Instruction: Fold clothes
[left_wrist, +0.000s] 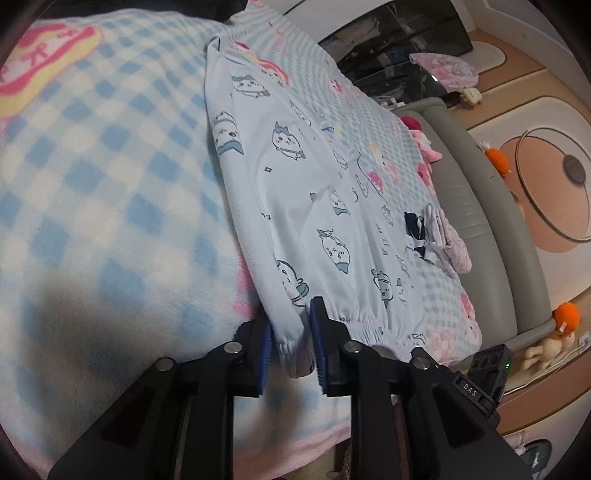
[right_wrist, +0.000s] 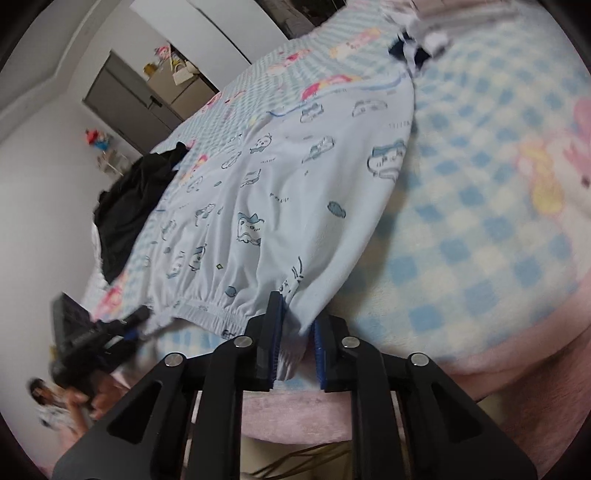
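Observation:
A light blue pyjama garment (left_wrist: 295, 184) with cartoon prints lies flat on a blue-and-white checked blanket (left_wrist: 110, 166). Its elastic waistband faces me at the near edge of the bed. My left gripper (left_wrist: 291, 339) has its blue pads on either side of one bunched waistband corner and is shut on it. In the right wrist view the same garment (right_wrist: 277, 184) spreads away from me, and my right gripper (right_wrist: 295, 343) is shut on the other waistband corner. The left gripper (right_wrist: 99, 332) appears there as a blurred black shape at the far waistband end.
A small stack of folded clothes (left_wrist: 439, 236) sits on the far side of the blanket. A black garment (right_wrist: 133, 206) lies heaped by the bed's edge. A grey padded bed frame (left_wrist: 472, 206) and plush toys (left_wrist: 565, 314) on the floor lie beyond. A person's hand (right_wrist: 85, 402) is at lower left.

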